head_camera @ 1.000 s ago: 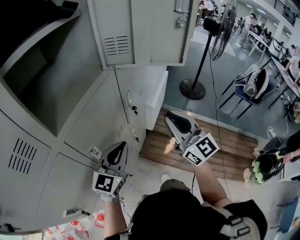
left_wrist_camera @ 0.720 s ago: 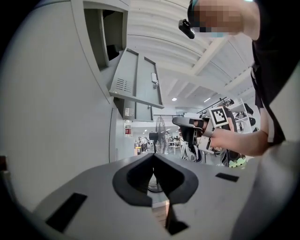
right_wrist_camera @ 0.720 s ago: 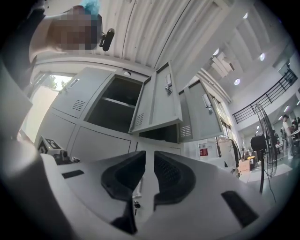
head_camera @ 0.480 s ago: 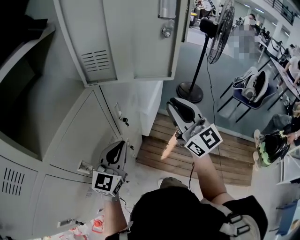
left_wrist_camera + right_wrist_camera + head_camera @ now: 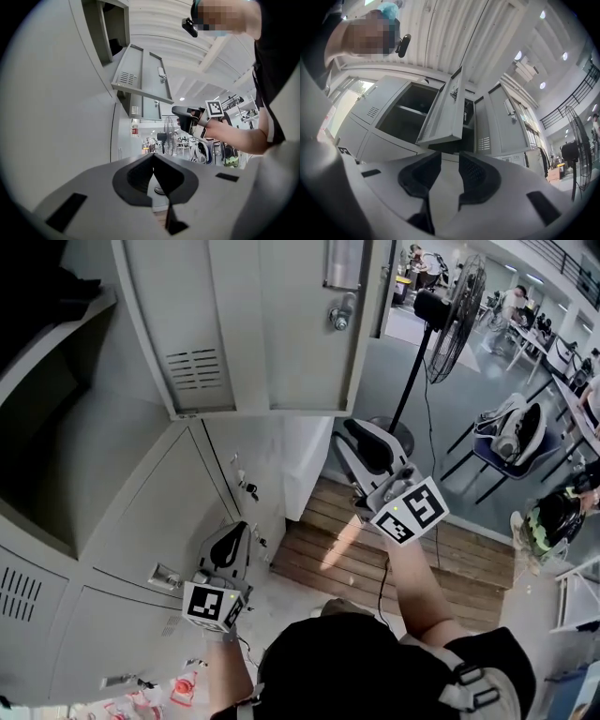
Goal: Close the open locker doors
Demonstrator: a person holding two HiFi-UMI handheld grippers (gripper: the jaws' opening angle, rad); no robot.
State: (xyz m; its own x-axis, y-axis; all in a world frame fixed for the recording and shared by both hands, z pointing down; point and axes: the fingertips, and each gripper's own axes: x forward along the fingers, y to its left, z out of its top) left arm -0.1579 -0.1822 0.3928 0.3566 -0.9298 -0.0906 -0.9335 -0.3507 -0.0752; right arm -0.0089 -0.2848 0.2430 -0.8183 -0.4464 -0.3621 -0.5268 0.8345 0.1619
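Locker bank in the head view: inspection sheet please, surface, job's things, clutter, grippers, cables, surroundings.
Surface: wooden pallet beside the lockers.
Job's things: upper locker door swung open.
Clutter: red-and-white items at the lockers' foot.
Grippers: left gripper shut, empty; right gripper empty, jaws apart, just been opening, below the open door.
Cables: thin cord hanging under the right gripper.
Surroundings: standing fan, chair.
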